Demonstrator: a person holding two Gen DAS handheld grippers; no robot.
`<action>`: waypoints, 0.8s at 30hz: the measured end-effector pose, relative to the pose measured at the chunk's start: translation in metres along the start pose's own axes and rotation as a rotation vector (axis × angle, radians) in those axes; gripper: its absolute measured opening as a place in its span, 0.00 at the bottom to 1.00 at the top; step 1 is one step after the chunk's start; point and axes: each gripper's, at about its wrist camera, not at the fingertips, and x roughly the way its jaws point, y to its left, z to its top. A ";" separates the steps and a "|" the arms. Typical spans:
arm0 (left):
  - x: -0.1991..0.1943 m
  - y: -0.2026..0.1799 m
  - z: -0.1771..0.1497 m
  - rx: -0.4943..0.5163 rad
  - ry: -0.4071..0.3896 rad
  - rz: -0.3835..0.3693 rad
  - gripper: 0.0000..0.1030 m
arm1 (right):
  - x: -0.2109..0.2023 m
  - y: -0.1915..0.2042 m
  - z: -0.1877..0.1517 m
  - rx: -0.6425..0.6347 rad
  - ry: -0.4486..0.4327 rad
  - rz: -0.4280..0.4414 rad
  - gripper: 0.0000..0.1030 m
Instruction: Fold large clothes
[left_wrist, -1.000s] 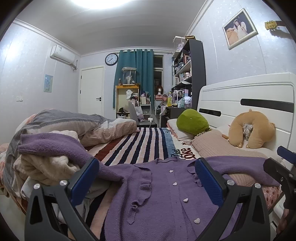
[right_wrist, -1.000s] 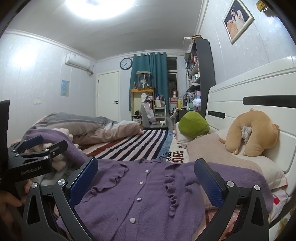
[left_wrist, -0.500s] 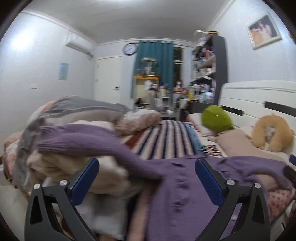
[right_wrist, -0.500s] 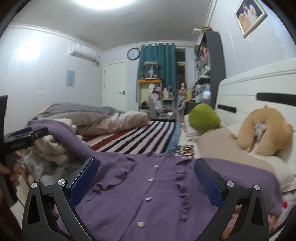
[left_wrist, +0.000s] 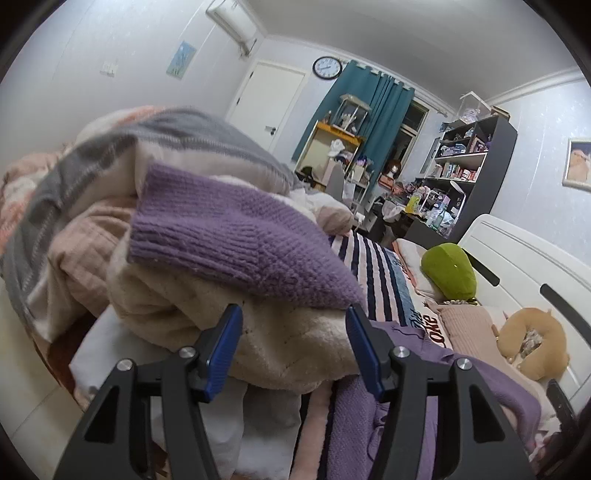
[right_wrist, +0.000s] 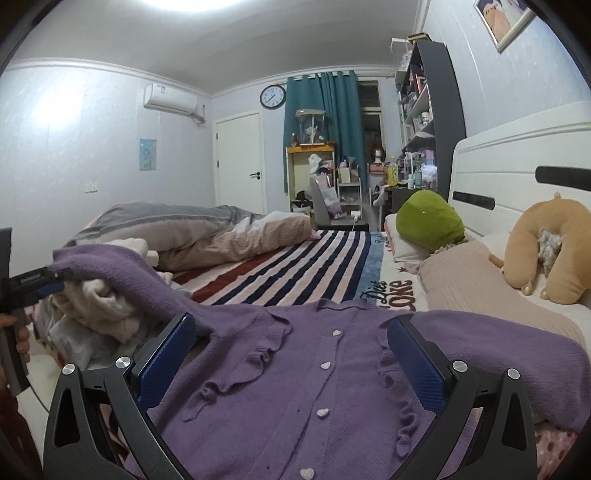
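Observation:
A purple knit cardigan (right_wrist: 332, 380) with heart buttons lies face up across the bed. Its left sleeve (left_wrist: 236, 236) is draped over a cream fleece garment (left_wrist: 258, 332) on the clothes pile at the bed's left edge. My left gripper (left_wrist: 293, 343) is open, its fingers just short of the cream garment, below the sleeve cuff. It also shows in the right wrist view (right_wrist: 44, 284) beside the sleeve end. My right gripper (right_wrist: 291, 354) is open and empty, hovering over the cardigan's chest.
A striped bedsheet (right_wrist: 295, 269) lies beyond the cardigan. A grey and pink duvet (right_wrist: 192, 236) is bunched at the left. A green cushion (right_wrist: 428, 221), a tan neck pillow (right_wrist: 539, 251) and the white headboard (right_wrist: 517, 162) are at the right.
My left gripper has swung left and moved close to the clothes pile and the draped sleeve, and its jaws have narrowed. My right gripper has moved little.

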 end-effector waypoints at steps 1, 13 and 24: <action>0.004 0.002 0.001 -0.005 -0.001 0.010 0.53 | 0.003 0.001 0.001 0.003 0.002 0.004 1.00; 0.033 0.005 0.030 -0.103 -0.024 -0.028 0.14 | 0.027 -0.016 0.021 0.016 -0.004 0.012 1.00; 0.013 -0.082 0.040 0.086 -0.115 -0.252 0.07 | 0.030 -0.049 0.025 0.062 -0.024 -0.002 1.00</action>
